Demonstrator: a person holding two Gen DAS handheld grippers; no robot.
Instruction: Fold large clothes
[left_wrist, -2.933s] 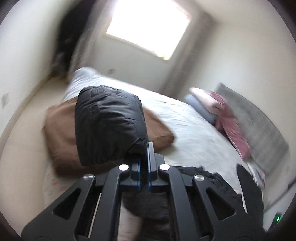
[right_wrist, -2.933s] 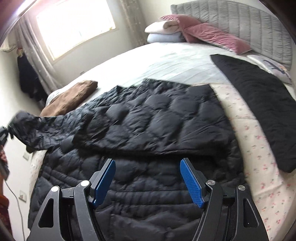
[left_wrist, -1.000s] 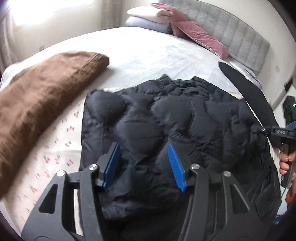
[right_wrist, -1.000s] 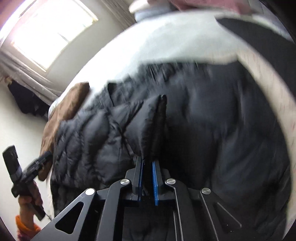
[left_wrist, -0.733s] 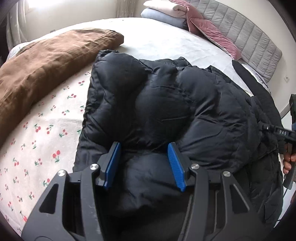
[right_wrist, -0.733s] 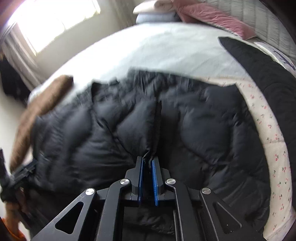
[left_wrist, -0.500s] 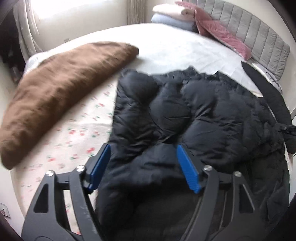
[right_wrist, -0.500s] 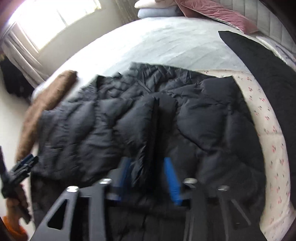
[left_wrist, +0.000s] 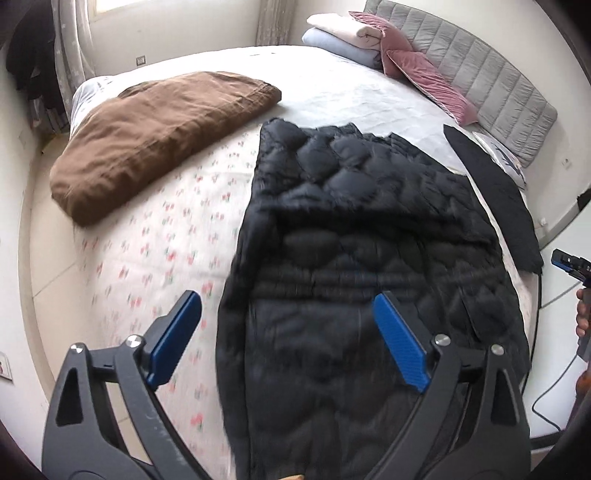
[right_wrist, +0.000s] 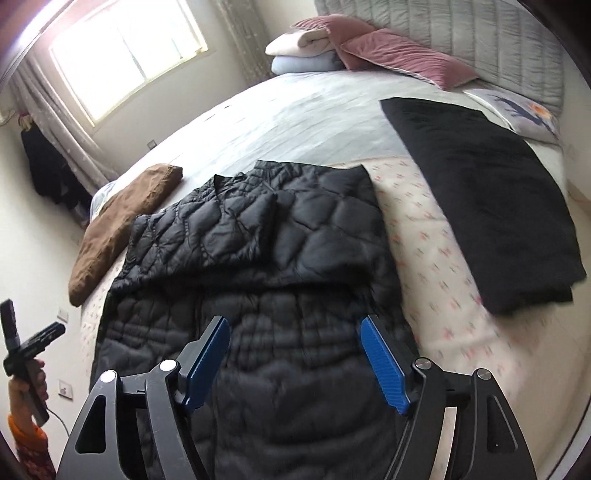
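A black quilted puffer jacket (left_wrist: 362, 236) lies flat on the bed, with both sleeves folded in across its upper part; it also shows in the right wrist view (right_wrist: 266, 258). My left gripper (left_wrist: 290, 334) is open and empty, held above the jacket's lower left part. My right gripper (right_wrist: 295, 356) is open and empty, above the jacket's lower middle. The right gripper also shows at the edge of the left wrist view (left_wrist: 570, 264), and the left one in the right wrist view (right_wrist: 26, 347).
A folded brown garment (left_wrist: 155, 129) lies left of the jacket, a folded black garment (right_wrist: 480, 192) right of it. Pillows and folded blankets (right_wrist: 351, 48) sit by the grey headboard (left_wrist: 480, 77). The floral sheet (left_wrist: 155, 251) ends at the bed's near edge.
Both grippers let go of the sleeves, opened wide and pulled back toward the jacket's hem. The sleeves now rest folded over the jacket's chest.
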